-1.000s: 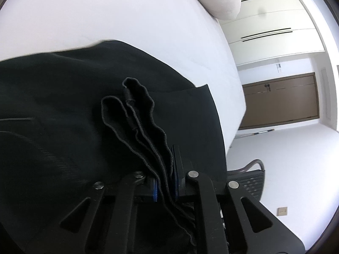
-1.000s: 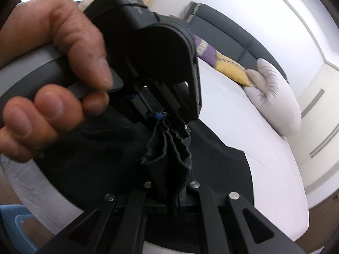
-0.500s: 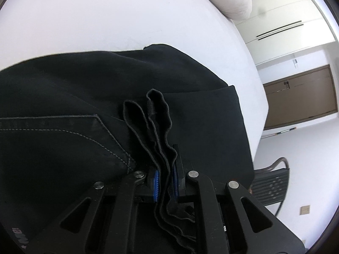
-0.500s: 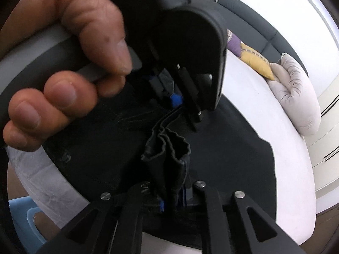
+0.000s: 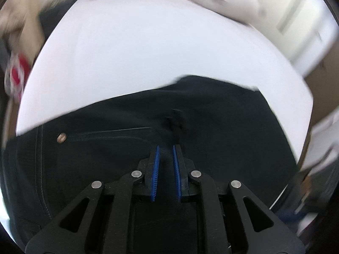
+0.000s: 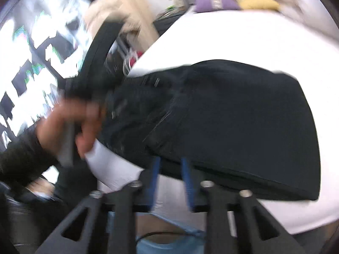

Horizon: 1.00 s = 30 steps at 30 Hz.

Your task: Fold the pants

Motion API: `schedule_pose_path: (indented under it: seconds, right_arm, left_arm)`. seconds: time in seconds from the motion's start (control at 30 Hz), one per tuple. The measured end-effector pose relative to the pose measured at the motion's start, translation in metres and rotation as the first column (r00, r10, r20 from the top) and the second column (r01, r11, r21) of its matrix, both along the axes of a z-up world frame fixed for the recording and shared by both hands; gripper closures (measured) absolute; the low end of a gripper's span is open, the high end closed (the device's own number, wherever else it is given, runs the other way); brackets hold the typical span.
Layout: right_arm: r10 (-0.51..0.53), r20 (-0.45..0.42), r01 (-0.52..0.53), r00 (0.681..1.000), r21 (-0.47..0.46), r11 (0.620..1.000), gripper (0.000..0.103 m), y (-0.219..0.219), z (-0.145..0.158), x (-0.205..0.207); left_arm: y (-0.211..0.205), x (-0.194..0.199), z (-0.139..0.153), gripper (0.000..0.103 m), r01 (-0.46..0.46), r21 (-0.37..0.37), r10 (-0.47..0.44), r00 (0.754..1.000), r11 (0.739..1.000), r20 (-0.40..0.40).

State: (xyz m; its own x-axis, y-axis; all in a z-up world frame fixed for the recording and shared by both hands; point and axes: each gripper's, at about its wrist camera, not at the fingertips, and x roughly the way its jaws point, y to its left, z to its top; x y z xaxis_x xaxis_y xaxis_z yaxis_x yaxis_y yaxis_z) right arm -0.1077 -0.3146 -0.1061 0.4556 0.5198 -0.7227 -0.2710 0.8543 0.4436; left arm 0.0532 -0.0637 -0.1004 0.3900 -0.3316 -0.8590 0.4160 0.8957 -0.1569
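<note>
Now the black pants [image 5: 211, 114] lie folded on the white bed [image 5: 148, 59]. Both tools are letting go. The left tool [image 5: 165, 148] has a narrow, opening gap with nothing in it. The right tool [image 6: 169, 160] opens too, empty, at the pants' near edge.
</note>
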Motion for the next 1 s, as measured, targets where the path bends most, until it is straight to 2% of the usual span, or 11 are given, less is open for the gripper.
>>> schedule_pose_path:
  seconds: [0.1,0.2,0.27,0.4,0.53,0.57,0.63,0.67,0.73,0.83,1.0]
  right_arm:
    - [-0.091,-0.02,0.093,0.996,0.183,0.979,0.087,-0.066,0.011,0.014]
    - [-0.13,-0.035,0.134,0.991,0.257,0.957,0.087,-0.112,0.016,0.038]
    - [-0.137,-0.077,0.154,0.988,0.3,0.941,0.087,-0.141,0.009,0.062]
    - [-0.117,-0.157,0.169,0.981,0.374,0.912,0.087,-0.158,-0.017,0.086]
    - [-0.06,-0.211,0.14,0.976,0.387,0.912,0.087,-0.152,-0.041,0.115]
    - [-0.063,-0.224,0.147,0.972,0.377,0.914,0.087,-0.152,-0.045,0.107]
    - [-0.063,-0.292,0.172,0.954,0.366,0.914,0.087,-0.156,-0.064,0.131]
    - [-0.065,-0.32,0.185,0.945,0.359,0.915,0.093,-0.153,-0.074,0.132]
    - [-0.075,-0.362,0.21,0.929,0.349,0.913,0.102,-0.157,-0.087,0.131]
    - [-0.062,-0.366,0.213,0.929,0.388,0.897,0.101,-0.162,-0.093,0.118]
    - [-0.037,-0.372,0.195,0.928,0.395,0.898,0.101,-0.158,-0.094,0.09]
  left_arm:
    - [-0.028,-0.016,-0.019,0.091,0.103,0.085,-0.103,0.995,0.991,-0.011]
    - [-0.033,-0.022,-0.031,0.091,0.115,0.119,-0.117,0.993,0.986,0.01]
    - [-0.036,-0.021,-0.033,0.091,0.128,0.13,-0.129,0.992,0.983,0.001]
    - [-0.045,-0.024,-0.037,0.091,0.136,0.162,-0.139,0.99,0.977,0.01]
    - [-0.052,-0.026,-0.037,0.091,0.138,0.18,-0.143,0.99,0.974,0.012]
    - [-0.062,-0.027,-0.039,0.091,0.138,0.178,-0.142,0.99,0.974,0.009]
    - [-0.071,-0.026,-0.041,0.091,0.139,0.172,-0.142,0.99,0.975,0.004]
    - [-0.073,-0.026,-0.042,0.091,0.139,0.171,-0.142,0.99,0.975,0.003]
    - [-0.072,-0.024,-0.041,0.091,0.137,0.168,-0.139,0.99,0.976,0.001]
    - [-0.063,-0.023,-0.038,0.091,0.134,0.161,-0.135,0.991,0.978,-0.001]
    - [-0.057,-0.021,-0.038,0.091,0.128,0.152,-0.129,0.992,0.98,-0.001]
